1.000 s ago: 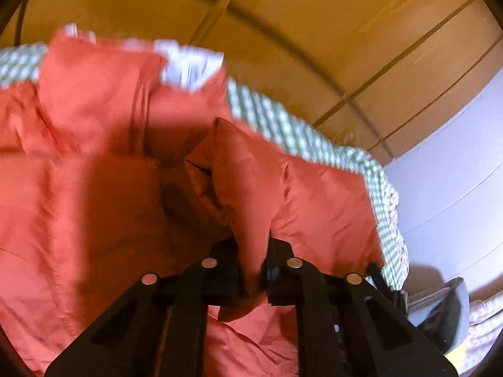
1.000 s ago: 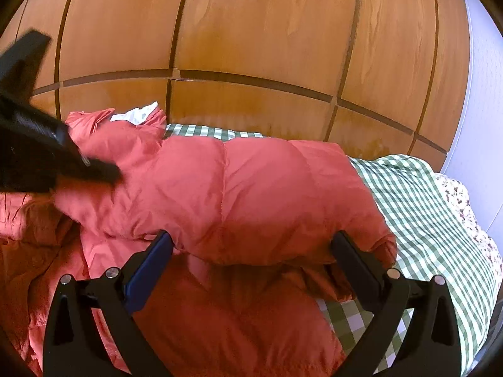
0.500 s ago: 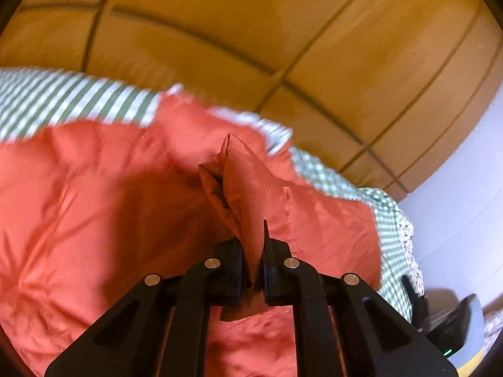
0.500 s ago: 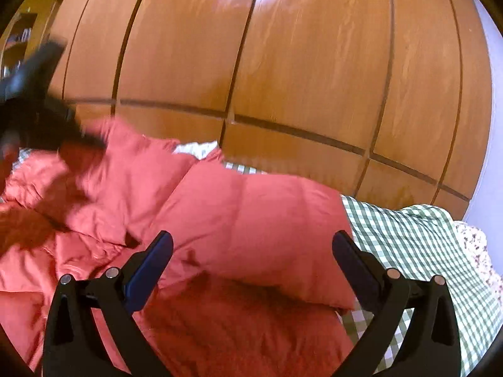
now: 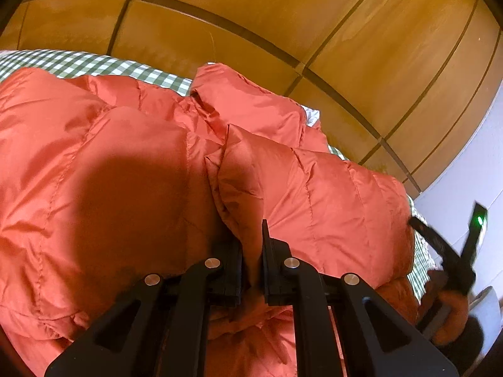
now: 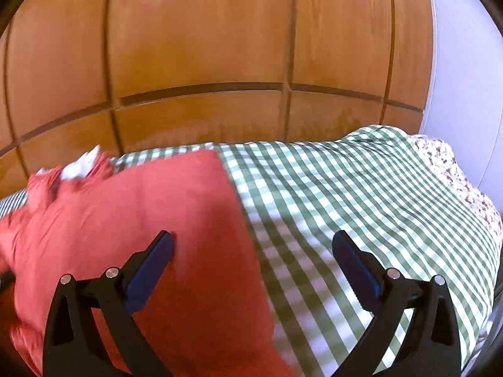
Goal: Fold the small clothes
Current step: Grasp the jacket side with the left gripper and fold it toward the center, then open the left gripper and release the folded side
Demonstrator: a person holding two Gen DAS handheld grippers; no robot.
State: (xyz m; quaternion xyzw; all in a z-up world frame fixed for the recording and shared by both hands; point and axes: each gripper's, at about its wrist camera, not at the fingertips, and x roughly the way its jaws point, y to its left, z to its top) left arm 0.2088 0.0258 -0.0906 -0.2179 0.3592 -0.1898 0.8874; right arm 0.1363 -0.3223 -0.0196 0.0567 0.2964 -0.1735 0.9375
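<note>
A bed covered by a green checked sheet [image 6: 345, 194] is seen. A puffy red jacket [image 6: 163, 220] is spread on its left part; the right part is bare.

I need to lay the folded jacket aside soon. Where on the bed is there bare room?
The green checked bedspread is bare between the red puffer jacket edge, the wooden panelled wall and the floral bedding. The open right hand-held gripper hovers over that border. Left of it is crowded: the jacket covers nearly everything.
</note>
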